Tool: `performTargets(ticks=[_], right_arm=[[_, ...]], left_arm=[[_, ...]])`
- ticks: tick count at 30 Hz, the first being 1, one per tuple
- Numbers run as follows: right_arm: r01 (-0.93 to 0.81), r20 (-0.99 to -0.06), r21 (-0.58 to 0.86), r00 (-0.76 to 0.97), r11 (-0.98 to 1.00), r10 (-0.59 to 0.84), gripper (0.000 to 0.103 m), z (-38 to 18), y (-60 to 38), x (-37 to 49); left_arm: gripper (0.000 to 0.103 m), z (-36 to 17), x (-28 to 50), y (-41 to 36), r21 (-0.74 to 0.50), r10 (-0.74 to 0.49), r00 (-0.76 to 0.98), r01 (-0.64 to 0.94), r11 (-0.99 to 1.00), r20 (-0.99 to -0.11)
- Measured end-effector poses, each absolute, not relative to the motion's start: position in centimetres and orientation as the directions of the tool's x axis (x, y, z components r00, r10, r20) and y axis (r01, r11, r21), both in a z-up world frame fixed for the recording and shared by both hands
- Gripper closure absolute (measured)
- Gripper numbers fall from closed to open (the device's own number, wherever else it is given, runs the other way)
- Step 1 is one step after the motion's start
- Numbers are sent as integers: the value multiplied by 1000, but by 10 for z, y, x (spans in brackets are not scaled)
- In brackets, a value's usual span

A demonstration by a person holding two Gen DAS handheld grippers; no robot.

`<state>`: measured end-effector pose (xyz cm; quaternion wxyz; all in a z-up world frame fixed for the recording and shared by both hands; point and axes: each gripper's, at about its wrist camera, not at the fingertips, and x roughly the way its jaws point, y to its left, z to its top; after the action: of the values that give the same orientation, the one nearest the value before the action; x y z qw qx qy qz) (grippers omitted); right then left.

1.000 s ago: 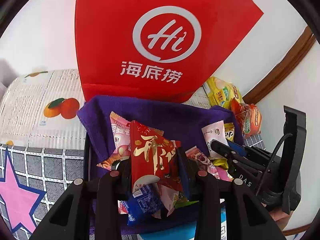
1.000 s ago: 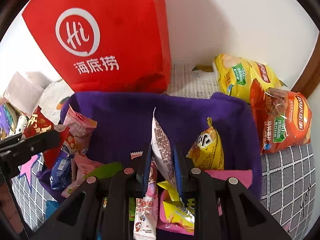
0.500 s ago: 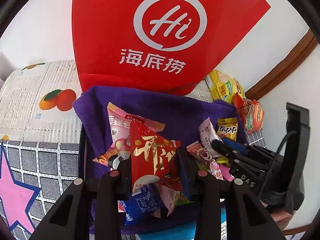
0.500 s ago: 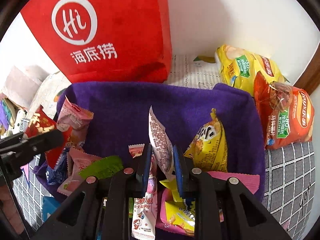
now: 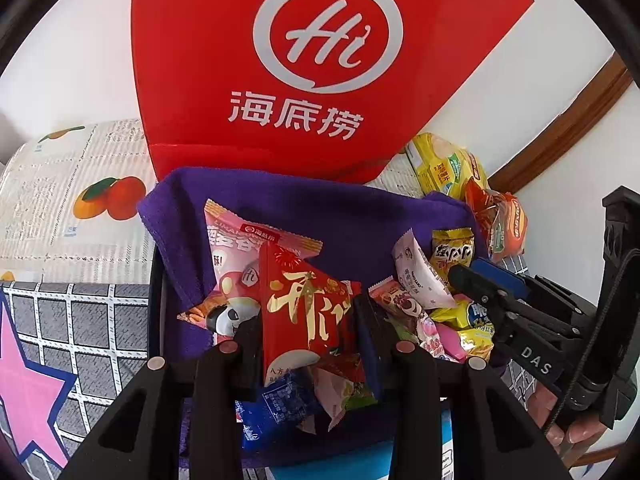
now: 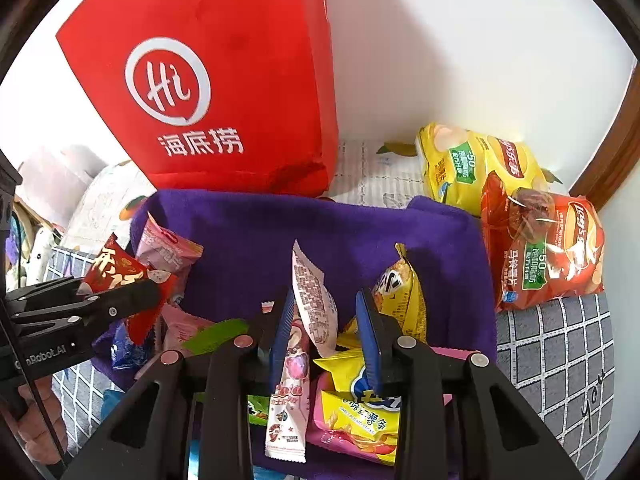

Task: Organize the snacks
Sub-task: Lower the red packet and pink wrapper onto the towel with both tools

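While the jaws just parted, white packet (image 6: 316, 304) stands between.

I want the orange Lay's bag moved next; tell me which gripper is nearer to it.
Right. The right gripper hangs over the purple-lined basket's right half, the orange Lay's bag just outside that edge. The left gripper holds a red packet on the basket's far side.

Left tool (image 5: 308, 332) clamped shut, right tool (image 6: 326, 332) jaws just parting.
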<state>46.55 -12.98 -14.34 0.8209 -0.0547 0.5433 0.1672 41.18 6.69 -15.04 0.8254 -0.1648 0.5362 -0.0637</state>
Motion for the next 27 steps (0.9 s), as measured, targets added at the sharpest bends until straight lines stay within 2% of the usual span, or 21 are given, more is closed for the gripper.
performTargets(ticks=[7, 12, 27], right_arm=[[-348, -928, 79, 316, 934, 196, 72, -160, -119, 467], [-352, -939, 79, 289, 933, 189, 87, -172, -116, 469], [-393, -924, 75, 318, 917, 212, 86, -149, -116, 460]], left_arm=[[68, -155, 414, 59, -342, -290, 407, -59, 938, -866], [68, -159, 415, 59, -357, -303, 398, -66, 932, -866], [65, -169, 414, 51, -387, -338, 357, -73, 919, -871]])
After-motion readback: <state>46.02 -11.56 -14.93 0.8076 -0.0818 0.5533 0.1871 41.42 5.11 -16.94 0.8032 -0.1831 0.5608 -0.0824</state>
